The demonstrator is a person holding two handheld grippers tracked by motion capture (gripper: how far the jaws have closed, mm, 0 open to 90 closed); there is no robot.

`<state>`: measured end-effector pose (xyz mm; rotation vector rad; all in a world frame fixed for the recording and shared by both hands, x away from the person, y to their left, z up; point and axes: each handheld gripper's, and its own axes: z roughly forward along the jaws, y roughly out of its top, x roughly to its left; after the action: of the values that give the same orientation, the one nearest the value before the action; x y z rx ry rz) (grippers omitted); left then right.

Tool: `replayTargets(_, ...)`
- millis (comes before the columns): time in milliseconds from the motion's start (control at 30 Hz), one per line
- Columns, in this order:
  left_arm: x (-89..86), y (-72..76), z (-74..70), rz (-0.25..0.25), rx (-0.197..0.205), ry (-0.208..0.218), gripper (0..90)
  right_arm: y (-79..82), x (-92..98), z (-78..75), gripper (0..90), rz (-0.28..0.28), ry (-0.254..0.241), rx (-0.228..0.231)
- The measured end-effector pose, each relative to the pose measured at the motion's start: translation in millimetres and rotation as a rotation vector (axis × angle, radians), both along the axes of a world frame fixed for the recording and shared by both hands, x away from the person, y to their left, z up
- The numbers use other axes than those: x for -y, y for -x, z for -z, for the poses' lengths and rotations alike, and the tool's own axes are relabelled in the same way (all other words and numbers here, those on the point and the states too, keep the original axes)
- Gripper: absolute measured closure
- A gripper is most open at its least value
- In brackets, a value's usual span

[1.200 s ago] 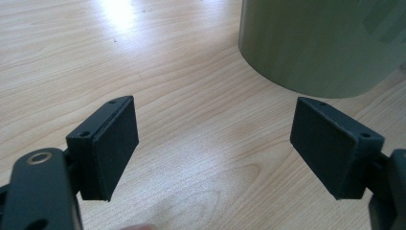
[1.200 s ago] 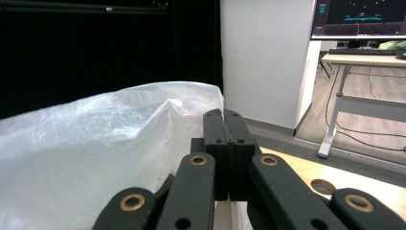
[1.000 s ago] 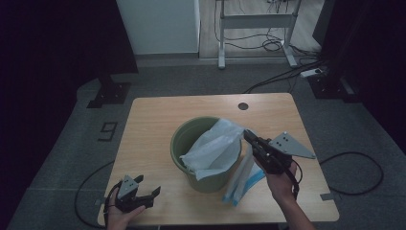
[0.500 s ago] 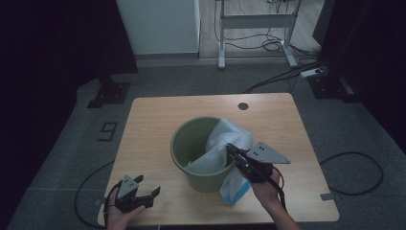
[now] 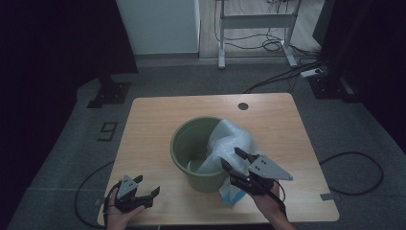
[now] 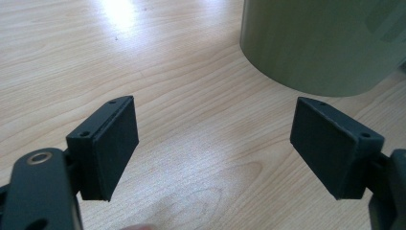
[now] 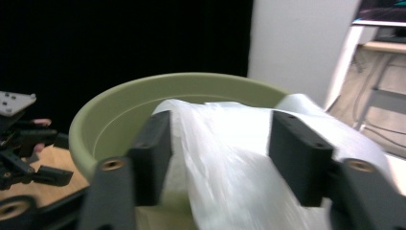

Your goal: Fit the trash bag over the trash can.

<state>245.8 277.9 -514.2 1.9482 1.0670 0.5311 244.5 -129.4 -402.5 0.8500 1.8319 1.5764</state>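
The thin white plastic bag (image 5: 229,143), draped over the green bucket (image 5: 189,143) rim, is judged light, limp and slippery, best pinched at a gathered fold between the just-opened right hand-held gripper (image 5: 235,162) jaws.

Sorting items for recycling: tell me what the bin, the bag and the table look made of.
Bin: likely plastic, smooth matte green moulded wall.
Bag: thin plastic film, whitish, translucent, crinkled.
Table: pale wood or wood-look laminate, with visible grain.

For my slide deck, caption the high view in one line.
Right gripper open at a white plastic bag draped over a green bucket; left gripper idle on the wooden table.
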Motion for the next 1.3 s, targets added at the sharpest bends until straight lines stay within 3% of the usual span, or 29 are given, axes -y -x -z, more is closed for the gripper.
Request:
replayTargets(33, 0.2, -0.1, 0.4, -0.001, -0.001, 0.001, 16.6, 9.2, 8.8, 3.1, 30.5, 0.033, -0.026, 0.004)
replayTargets(200, 1.9, -0.1, 1.0, 0.000, -0.003, -0.001, 16.6, 19.7, 19.3, 13.6, 25.2, 0.084, -0.048, -0.032)
replayTargets(267, 2.6, 0.1, 1.0, 0.002, -0.002, -0.003, 16.6, 23.9, 23.6, 25.8, 22.6, 0.111, -0.061, -0.059)
replayTargets(533, 1.8, 0.2, 1.0, -0.001, -0.002, -0.003, 16.6, 17.1, 16.9, 57.8, 24.7, 0.161, -0.018, -0.128)
replayTargets(667, 0.3, 0.3, 0.1, -0.002, 0.000, -0.001, 16.6, 9.9, 15.6, 67.2, 33.4, 0.189, 0.004, -0.156)
replayTargets(767, -0.1, 0.6, -0.4, -0.004, 0.001, -0.001, 16.6, 5.3, 20.1, 73.6, 48.3, 0.203, 0.012, -0.186)
replayTargets(933, 2.6, 2.6, -6.2, -0.004, 0.019, -0.005, 16.8, 3.5, 34.2, 75.2, 71.9, 0.246, 0.031, -0.179)
replayTargets(1033, 6.7, 4.3, -13.2, -0.002, 0.033, -0.001, 17.2, 0.4, 50.4, 68.8, 83.7, 0.272, 0.023, -0.147)
replayTargets(1067, 6.7, 4.3, -13.2, -0.002, 0.033, -0.001, 17.3, 0.4, 50.4, 68.8, 83.7, 0.272, 0.023, -0.147)
replayTargets(1100, 9.7, 4.9, -18.5, -0.006, 0.038, 0.005, 17.5, -3.9, 63.8, 60.8, 87.8, 0.293, 0.007, -0.137)
replayTargets(1167, 11.2, 5.4, -21.3, -0.008, 0.042, 0.010, 17.8, -6.9, 72.8, 52.7, 88.5, 0.304, -0.009, -0.126)
replayTargets(1300, 21.9, 12.0, -43.3, -0.004, 0.085, 0.016, 18.2, -11.5, 84.5, 31.1, 88.8, 0.295, -0.038, -0.088)
